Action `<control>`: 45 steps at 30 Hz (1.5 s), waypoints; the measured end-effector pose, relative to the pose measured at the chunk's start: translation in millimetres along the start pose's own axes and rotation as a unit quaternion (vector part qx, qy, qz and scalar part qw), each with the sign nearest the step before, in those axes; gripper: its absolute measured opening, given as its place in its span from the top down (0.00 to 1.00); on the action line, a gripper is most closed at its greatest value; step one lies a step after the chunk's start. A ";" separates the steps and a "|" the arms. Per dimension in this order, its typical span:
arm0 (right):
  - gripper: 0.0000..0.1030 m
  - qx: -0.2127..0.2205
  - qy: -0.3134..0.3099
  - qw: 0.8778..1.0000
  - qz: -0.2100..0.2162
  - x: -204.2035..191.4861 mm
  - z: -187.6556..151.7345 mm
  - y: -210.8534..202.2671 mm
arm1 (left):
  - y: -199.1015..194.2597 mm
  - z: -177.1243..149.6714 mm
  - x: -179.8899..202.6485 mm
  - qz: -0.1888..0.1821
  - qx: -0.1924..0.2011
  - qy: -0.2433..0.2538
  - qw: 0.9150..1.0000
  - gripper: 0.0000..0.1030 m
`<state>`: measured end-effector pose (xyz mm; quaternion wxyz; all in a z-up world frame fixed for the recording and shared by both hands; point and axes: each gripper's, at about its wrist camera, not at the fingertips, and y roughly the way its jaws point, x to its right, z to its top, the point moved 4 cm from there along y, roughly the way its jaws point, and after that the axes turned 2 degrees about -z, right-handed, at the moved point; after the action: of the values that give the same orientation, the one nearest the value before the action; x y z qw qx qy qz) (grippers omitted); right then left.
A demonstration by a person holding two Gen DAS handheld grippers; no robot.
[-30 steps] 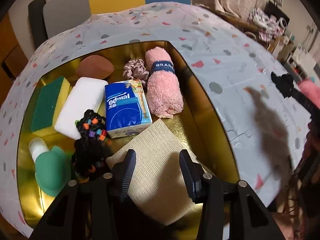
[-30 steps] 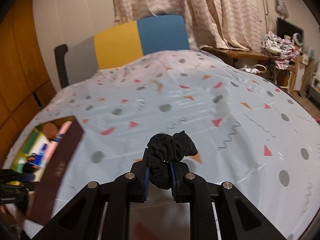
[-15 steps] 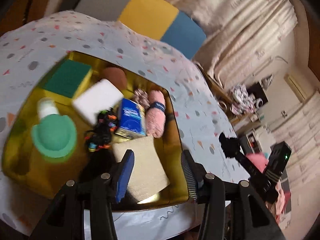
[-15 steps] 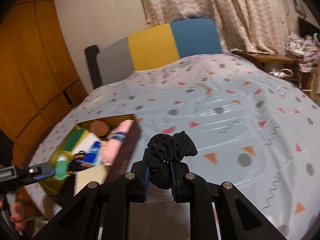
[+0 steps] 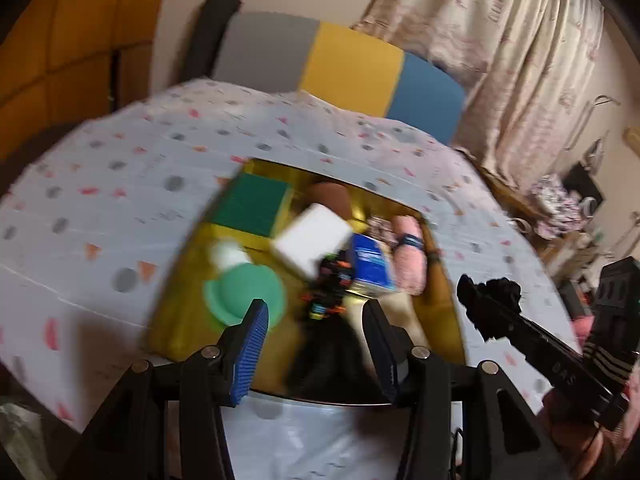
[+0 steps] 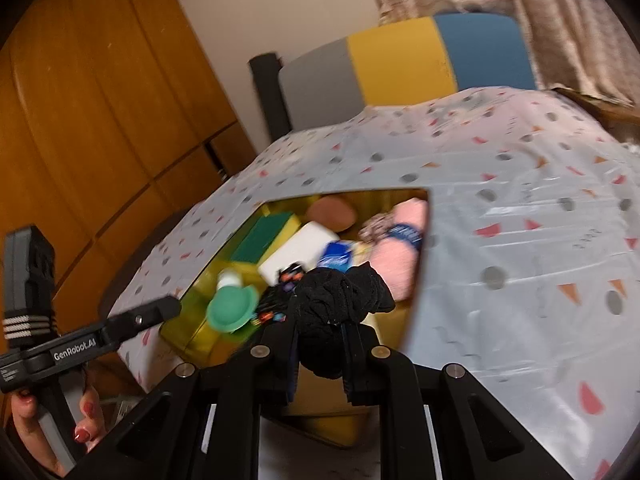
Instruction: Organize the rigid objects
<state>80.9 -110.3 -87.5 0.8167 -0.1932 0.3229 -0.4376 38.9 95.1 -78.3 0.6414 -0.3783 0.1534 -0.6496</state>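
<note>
Your right gripper (image 6: 318, 354) angles down, clamped on the black scrunchie (image 6: 340, 300) above the gold box (image 5: 444, 300); your left gripper (image 5: 316, 344) angles down, jaws apart and empty.

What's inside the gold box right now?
In the gold box: green sponge, white block, green-capped bottle, blue tissue pack, pink towel roll, brown sponge, beaded hair ties. The near corner is hidden behind the left gripper.
</note>
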 end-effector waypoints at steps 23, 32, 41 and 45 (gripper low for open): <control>0.00 -0.010 -0.056 0.996 -0.062 -31.2 -4.4 22.4 | -17.4 -7.3 -11.5 0.060 -0.004 0.009 0.998 0.52; 0.00 -0.012 -0.104 0.986 -0.130 -43.8 -7.2 12.4 | -24.7 -9.3 -11.3 0.140 0.007 0.035 0.989 0.52; 0.00 -0.034 -0.018 0.989 -0.142 -34.6 -8.4 6.0 | -25.3 -12.6 -2.8 0.157 -0.017 0.063 0.985 0.52; 0.00 -0.035 -0.015 0.984 -0.173 -32.5 -11.2 5.8 | -27.7 -14.0 -1.3 0.169 -0.011 0.067 0.983 0.52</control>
<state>63.3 -80.3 -87.3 0.7265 -0.2809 0.2870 -0.5577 9.3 95.9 -69.1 0.7263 -0.3092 0.2650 -0.5538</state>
